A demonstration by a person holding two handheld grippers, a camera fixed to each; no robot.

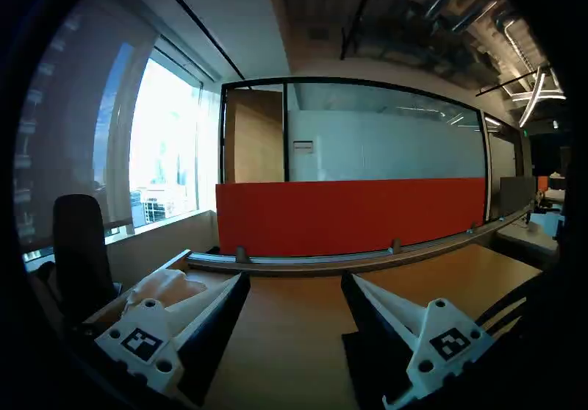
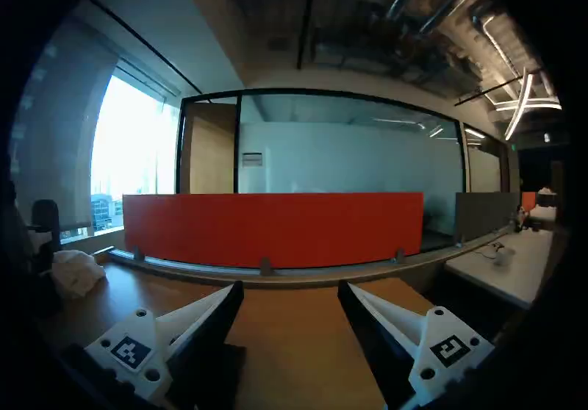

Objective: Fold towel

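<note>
A crumpled whitish towel (image 1: 165, 289) lies in a heap on the wooden desk (image 1: 294, 336) at the left in the left gripper view, partly behind the left finger (image 1: 198, 314). My left gripper (image 1: 294, 281) stands open over bare desk, nothing between its fingers. In the right gripper view the same towel (image 2: 73, 272) sits far off at the left edge of the desk (image 2: 301, 344). My right gripper (image 2: 289, 289) is open too, holding nothing, well to the right of the towel.
An orange divider panel (image 1: 353, 215) runs along the desk's far edge with a metal rail below it. A dark chair back (image 1: 79, 252) stands at the left by the window. A white desk (image 2: 507, 267) with small objects lies to the right.
</note>
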